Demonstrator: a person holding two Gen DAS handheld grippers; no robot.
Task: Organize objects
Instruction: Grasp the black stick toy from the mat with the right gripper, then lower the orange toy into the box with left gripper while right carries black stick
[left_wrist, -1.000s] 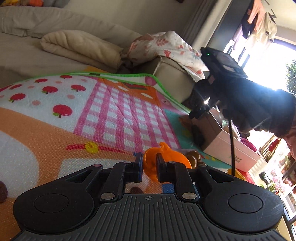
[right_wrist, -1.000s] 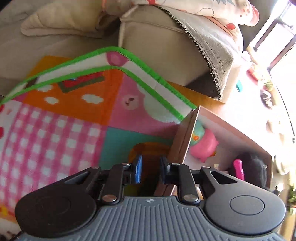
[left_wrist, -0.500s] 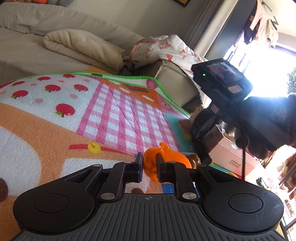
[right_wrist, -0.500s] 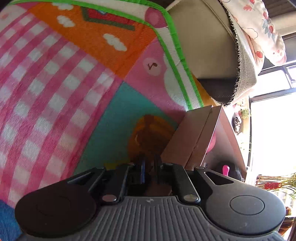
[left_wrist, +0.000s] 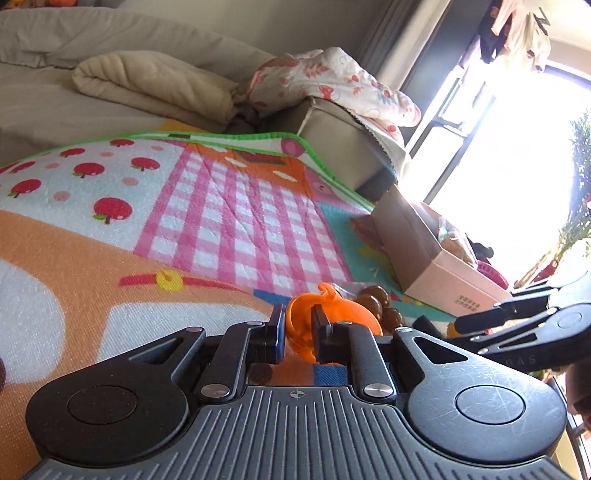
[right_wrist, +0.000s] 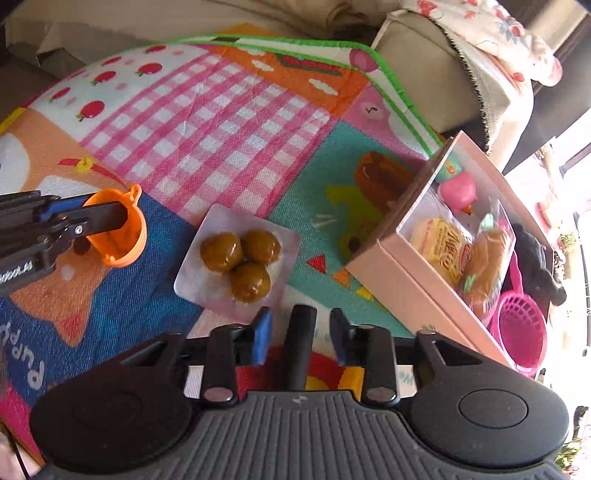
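Colourful play mat (right_wrist: 229, 122) spread on the floor, sofa behind. Pink open box (right_wrist: 417, 288) at the mat's right edge, already holding toy food and a pink toy; pink basket (right_wrist: 522, 328) just beyond it, partly cut off.

Near the mat's middle, clear packet of three brown balls (right_wrist: 240, 258), lying flat, directly ahead of the right claw (right_wrist: 301, 332) and just beyond its tips. Right claw pointed steeply down, jaws opening, pressing on nothing; dark upright post seen between them, nature unclear. Packet's longer side roughly in line with the claw's approach, box off to the right of it. Judged nearest hand for the packet: the right.

Left of the packet, small orange bucket (right_wrist: 118, 229) pinched by its rim in the left claw (left_wrist: 297, 332), jaws narrow, clamped on the bucket wall.

Hard to make out: box contents in the window glare, the bucket's inside, whether the packet is sealed.
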